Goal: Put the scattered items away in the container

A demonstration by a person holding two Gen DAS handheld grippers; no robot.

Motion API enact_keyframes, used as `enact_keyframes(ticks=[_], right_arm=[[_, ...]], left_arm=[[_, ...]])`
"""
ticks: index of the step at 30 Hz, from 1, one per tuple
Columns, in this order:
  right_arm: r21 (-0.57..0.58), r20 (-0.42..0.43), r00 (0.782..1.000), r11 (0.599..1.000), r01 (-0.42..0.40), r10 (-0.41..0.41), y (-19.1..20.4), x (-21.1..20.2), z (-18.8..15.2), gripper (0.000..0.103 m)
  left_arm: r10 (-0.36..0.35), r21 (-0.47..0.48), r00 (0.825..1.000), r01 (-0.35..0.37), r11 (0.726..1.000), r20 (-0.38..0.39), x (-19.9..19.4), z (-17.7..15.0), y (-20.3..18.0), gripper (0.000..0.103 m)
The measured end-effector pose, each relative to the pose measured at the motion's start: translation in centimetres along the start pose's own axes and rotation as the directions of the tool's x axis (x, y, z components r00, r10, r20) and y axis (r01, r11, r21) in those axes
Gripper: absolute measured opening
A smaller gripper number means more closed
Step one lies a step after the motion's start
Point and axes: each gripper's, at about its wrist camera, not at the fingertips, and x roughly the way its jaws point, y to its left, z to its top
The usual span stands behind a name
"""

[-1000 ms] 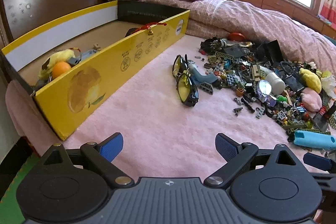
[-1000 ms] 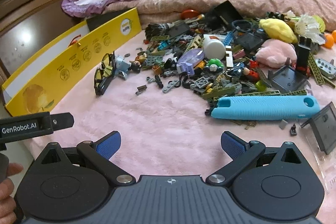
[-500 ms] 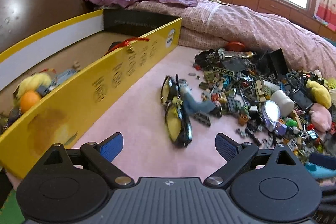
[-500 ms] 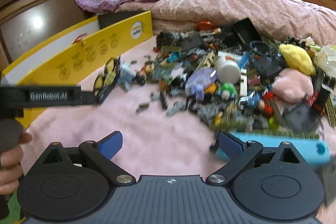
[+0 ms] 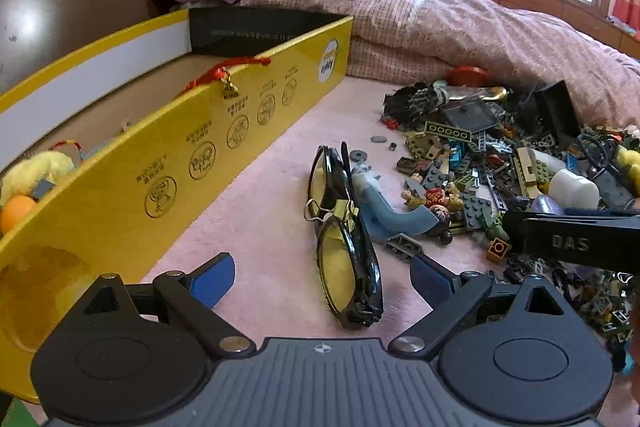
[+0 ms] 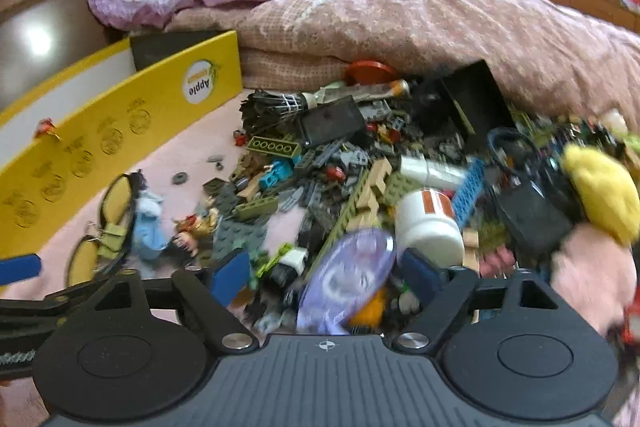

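Left wrist view is showing the left gripper [image 5: 322, 277] spread around the glasses [image 5: 346, 239], while the right gripper [image 6: 324, 273] is gaping around a purple disc [image 6: 346, 279].

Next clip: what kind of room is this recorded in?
Most likely a home bedroom. The work surface is a bed: a pink fleece sheet, a rumpled pink checked quilt, a dark wooden headboard. Toy bricks and plush toys lie scattered beside a long yellow cardboard box.

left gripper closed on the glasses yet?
No, the left gripper is open, its blue pads apart on either side of the glasses, which lie on the pink blanket.
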Motion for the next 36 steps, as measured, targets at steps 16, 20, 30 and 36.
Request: enact_keyframes(ticks=[16, 20, 30, 36], right_arm=[[-0.05, -0.021, 0.979, 0.978, -0.203, 0.203, 2.3, -2.0, -2.5, 0.037], [-0.072, -0.035, 0.96, 0.957, -0.281, 0.279, 3.1, -3.7, -3.4, 0.037], [-0.082, -0.033, 0.93, 0.927, -0.367, 0.365, 2.5, -8.0, -6.7, 0.067], [-0.107, -0.022, 0.959, 0.953, -0.282, 0.282, 1.1, -10.6, -8.6, 0.078]], left_arm=[[-0.003, -0.002, 1.0, 0.004, 1.0, 0.016, -3.1, -2.4, 0.8, 0.096], [0.023, -0.013, 1.0, -0.022, 1.0, 0.013, -4.2, -3.1, 1.6, 0.095], [-0.019, 0.03, 1.0, 0.019, 0.999, 0.011, -6.3, -5.1, 2.9, 0.096], [-0.145, 0.154, 0.987, 0.132, 0.979, 0.076, -8.1, -5.7, 0.3, 0.098]])
